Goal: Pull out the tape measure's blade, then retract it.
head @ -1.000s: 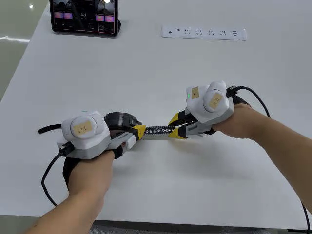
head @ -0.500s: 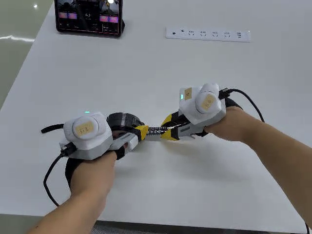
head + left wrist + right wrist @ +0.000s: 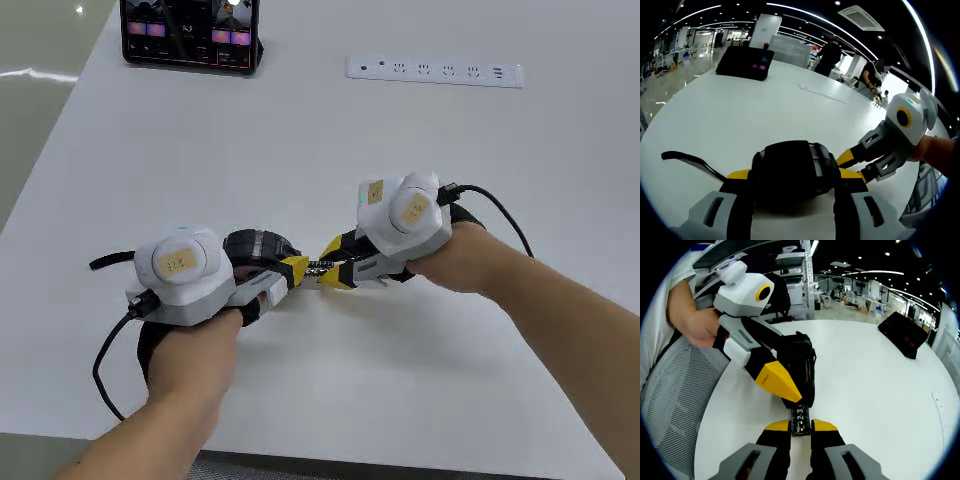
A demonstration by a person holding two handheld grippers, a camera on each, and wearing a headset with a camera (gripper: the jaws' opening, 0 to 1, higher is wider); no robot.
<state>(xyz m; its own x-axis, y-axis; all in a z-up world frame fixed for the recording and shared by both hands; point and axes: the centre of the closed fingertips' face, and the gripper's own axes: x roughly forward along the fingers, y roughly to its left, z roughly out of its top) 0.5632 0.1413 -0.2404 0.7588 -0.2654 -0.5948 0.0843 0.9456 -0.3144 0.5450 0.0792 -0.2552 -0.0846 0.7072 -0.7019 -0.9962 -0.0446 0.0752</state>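
A black tape measure (image 3: 257, 250) rests on the white table (image 3: 300, 150), clamped between the yellow-tipped jaws of my left gripper (image 3: 283, 272). In the left gripper view its round black case (image 3: 792, 167) sits between the jaws, with a black wrist strap (image 3: 687, 159) trailing left. A short stretch of the blade (image 3: 318, 267) runs from the case to my right gripper (image 3: 333, 267), which is shut on the blade's end. The right gripper view shows the numbered blade (image 3: 800, 420) pinched between its yellow tips, close to the case (image 3: 799, 367).
A dark tablet (image 3: 190, 32) with a lit screen stands at the table's far left. A white power strip (image 3: 435, 71) lies at the far right. Black cables trail from both grippers. The table's left edge (image 3: 45, 140) drops to a glossy floor.
My right gripper has moved left toward the case, and the exposed blade between the two grippers has grown much shorter. The left gripper still holds the case in place.
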